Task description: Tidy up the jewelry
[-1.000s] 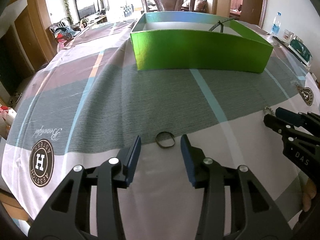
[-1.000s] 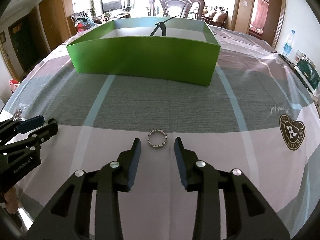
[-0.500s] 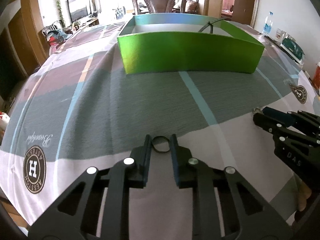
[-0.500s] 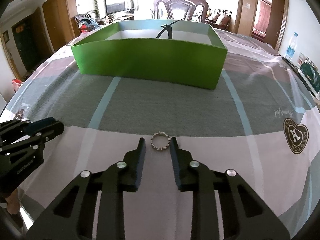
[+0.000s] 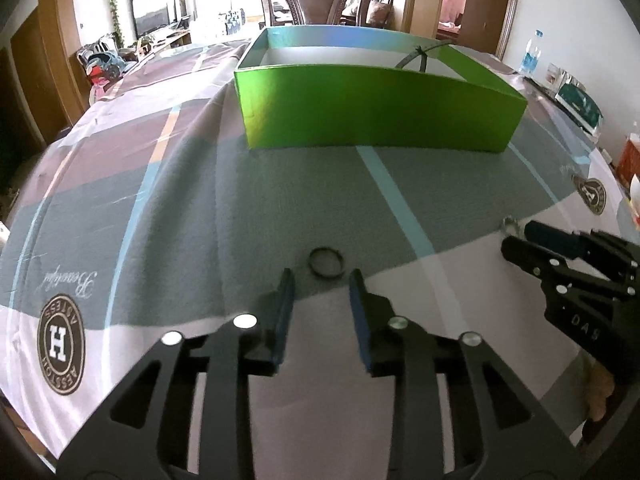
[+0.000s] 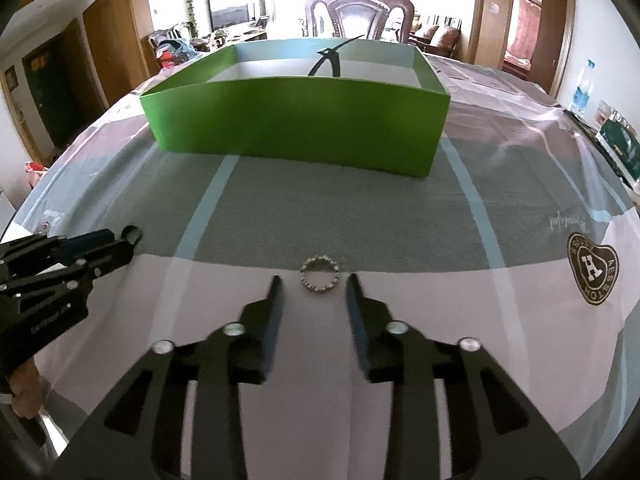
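Dark smooth ring (image 5: 327,263) | beaded silver ring (image 6: 320,274) | woven tablecloth (image 5: 280,208)

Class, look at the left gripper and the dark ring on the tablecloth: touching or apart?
Apart. In the left wrist view the dark ring lies just beyond the left gripper, whose jaws are opening, with tablecloth visible beside each fingertip.

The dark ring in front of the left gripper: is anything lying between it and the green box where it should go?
Nothing visible does. Between the dark ring and the green box there is only bare tablecloth. The left gripper, jaws opening, has the ring just ahead of its tips, untouched. The box's near wall must be cleared.
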The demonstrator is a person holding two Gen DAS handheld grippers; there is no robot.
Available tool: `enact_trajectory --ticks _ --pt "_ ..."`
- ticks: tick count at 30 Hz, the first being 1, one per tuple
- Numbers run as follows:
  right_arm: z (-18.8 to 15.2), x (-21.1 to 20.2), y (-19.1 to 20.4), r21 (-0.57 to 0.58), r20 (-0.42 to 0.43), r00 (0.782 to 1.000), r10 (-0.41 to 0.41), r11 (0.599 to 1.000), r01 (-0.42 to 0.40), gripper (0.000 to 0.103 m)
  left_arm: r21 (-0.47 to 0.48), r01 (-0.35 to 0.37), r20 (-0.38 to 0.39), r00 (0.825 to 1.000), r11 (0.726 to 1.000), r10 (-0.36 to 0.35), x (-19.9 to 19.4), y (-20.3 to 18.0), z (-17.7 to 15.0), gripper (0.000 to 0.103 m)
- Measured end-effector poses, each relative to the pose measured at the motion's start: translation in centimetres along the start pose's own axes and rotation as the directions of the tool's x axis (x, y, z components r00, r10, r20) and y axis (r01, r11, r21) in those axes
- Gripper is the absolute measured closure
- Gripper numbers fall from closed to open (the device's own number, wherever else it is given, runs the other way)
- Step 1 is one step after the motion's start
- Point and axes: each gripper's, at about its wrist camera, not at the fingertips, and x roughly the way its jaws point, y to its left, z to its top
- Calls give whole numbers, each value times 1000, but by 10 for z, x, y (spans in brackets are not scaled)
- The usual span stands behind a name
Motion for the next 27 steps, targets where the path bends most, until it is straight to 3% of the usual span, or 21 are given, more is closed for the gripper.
enact_trajectory --ticks 10,14,15,27 --pt "5 5 -1 8 2 1000 15 1000 -15 65 17 -31 7 999 999 31 9 -11 9 68" --pt "7 6 -2 7 -1 1000 22 1000 -22 82 23 -16 7 1000 1000 16 10 -13 10 79" --pt "7 6 -2 5 -1 1000 23 1000 -23 83 24 -11 6 1000 1000 11 10 -13 11 85" --pt "18 -4 -5 -9 18 1000 15 1000 -14 83 21 -13 23 1000 1000 13 1 -10 21 85"
